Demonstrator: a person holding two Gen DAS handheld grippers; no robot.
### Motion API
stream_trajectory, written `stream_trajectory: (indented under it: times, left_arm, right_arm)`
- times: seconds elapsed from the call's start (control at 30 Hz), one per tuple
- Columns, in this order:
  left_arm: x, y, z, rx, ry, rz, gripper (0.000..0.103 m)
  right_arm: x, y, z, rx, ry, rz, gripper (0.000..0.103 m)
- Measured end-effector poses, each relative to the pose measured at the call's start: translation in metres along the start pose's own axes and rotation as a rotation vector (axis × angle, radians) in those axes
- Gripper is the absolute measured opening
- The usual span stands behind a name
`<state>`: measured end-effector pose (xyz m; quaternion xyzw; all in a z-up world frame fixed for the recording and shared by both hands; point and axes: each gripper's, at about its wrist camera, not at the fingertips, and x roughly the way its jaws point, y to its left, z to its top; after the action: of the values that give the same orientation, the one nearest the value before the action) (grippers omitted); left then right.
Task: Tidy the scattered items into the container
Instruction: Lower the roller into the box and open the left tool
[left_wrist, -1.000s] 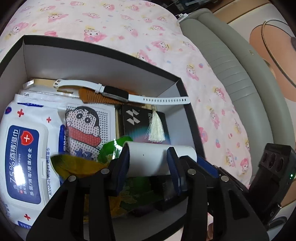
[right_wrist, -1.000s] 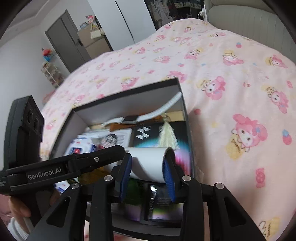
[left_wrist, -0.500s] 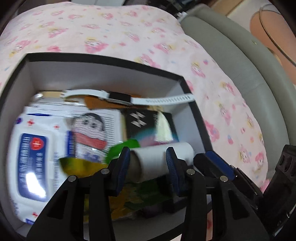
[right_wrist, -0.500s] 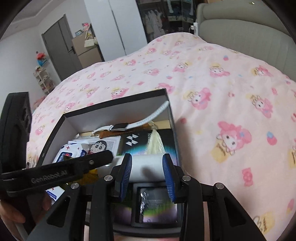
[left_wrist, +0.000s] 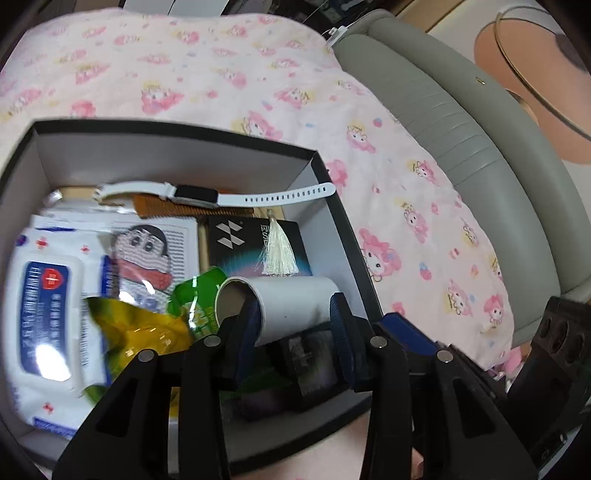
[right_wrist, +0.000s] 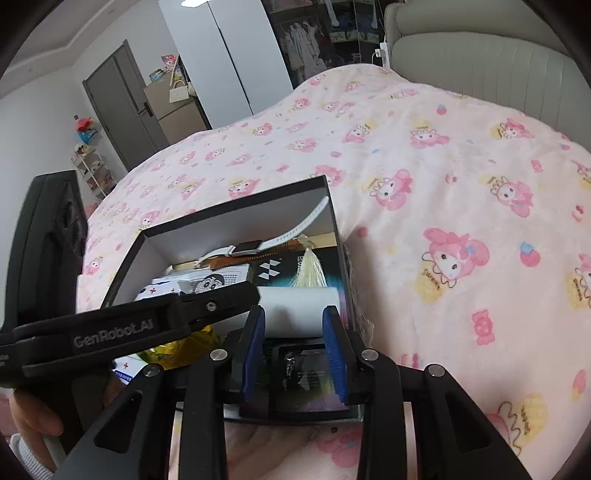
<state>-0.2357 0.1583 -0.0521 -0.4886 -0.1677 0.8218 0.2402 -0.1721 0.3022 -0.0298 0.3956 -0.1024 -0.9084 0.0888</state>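
White tube (left_wrist: 291, 306) is down inside the box (left_wrist: 166, 129), lying crosswise on the pile at the near right corner, open end to the left.

L-wrist view gives the full contents: wipes pack (left_wrist: 48, 306) far left, yellow-green snack bag (left_wrist: 147, 328) next to the tube, black carton (left_wrist: 236, 240) w/ a cream tassel (left_wrist: 277, 247) on it, white watch (left_wrist: 195, 194) along the back wall. R-wrist view hides most of that behind the left gripper (left_wrist: 295, 314)'s arm, but shows a person's hand (right_wrist: 33, 417) gripping its handle.

Left tongs: jaws closing, tube seen between the pads, yet the left pad sits in front of it, not pressing, so released. Right gripper (right_wrist: 293, 325): tongs apart, nothing clamped; tube lies just past the tips, a dark packet shows thru the gap. Both point steeply down over the box's near edge, side by side.

Box sits on a pink cartoon-print blanket (right_wrist: 443, 166). Grey padded headboard (left_wrist: 461, 129) to the right; dark door (right_wrist: 118, 110) and white wardrobe (right_wrist: 229, 55) at the back.
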Motion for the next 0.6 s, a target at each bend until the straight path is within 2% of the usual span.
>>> stream_trajectory:
  times: [0.17, 0.6]
  left_arm:
    - [-0.051, -0.015, -0.019, 0.106, -0.049, 0.058, 0.039]
    - [-0.143, -0.001, -0.074, 0.137, -0.124, 0.128, 0.041]
  right_arm:
    - [-0.02, 0.015, -0.008, -0.02, 0.0, 0.009, 0.029]
    - [-0.074, 0.074, -0.04, -0.038, -0.046, 0.035, 0.03]
